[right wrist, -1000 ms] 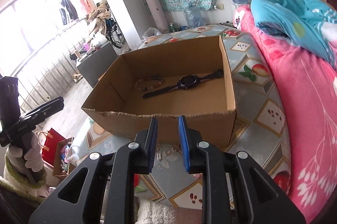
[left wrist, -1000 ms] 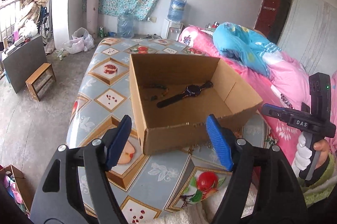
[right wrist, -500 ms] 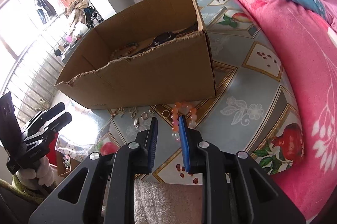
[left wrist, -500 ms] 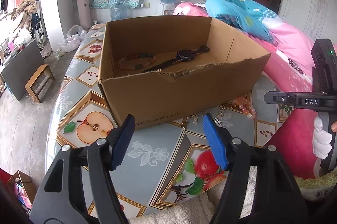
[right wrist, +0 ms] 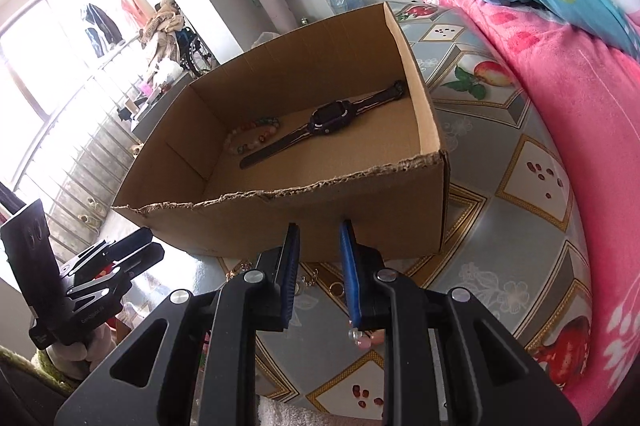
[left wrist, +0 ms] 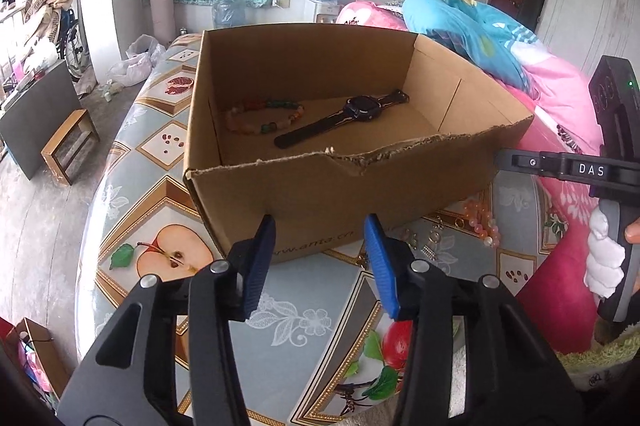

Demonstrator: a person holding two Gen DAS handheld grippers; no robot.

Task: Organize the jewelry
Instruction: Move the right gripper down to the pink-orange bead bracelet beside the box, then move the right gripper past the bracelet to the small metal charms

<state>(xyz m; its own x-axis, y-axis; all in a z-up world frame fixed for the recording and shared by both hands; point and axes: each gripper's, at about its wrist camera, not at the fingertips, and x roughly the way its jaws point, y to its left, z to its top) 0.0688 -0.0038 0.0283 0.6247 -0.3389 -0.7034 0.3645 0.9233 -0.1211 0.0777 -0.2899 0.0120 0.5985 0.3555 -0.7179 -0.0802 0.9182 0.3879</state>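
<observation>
While the left gripper (left wrist: 320,262) hangs low over the fruit-patterned tablecloth (left wrist: 132,161), just in front of the cardboard box (left wrist: 320,201), its blue pads have just been closing and now stand partly apart with nothing between them. Inside the box a beaded bracelet (left wrist: 262,115) lies toward the left, and a black watch (left wrist: 348,119) stretches across the floor of the box just to its right, its strap end close to the beads. Right of the left gripper, on the cloth at the foot of the box's near wall, sit a few small rings and earrings (left wrist: 424,246), and beyond them a pink and orange bead bracelet (left wrist: 482,222) lies near the box's right corner. From the right wrist view the right gripper (right wrist: 318,274) hovers over that same strip of cloth, its pads only a narrow gap apart and empty, with a gold ring (right wrist: 336,290) showing through the gap; a few pink beads (right wrist: 362,340) peek from under its right finger. Farther right a pink blanket (right wrist: 580,105) borders the table
</observation>
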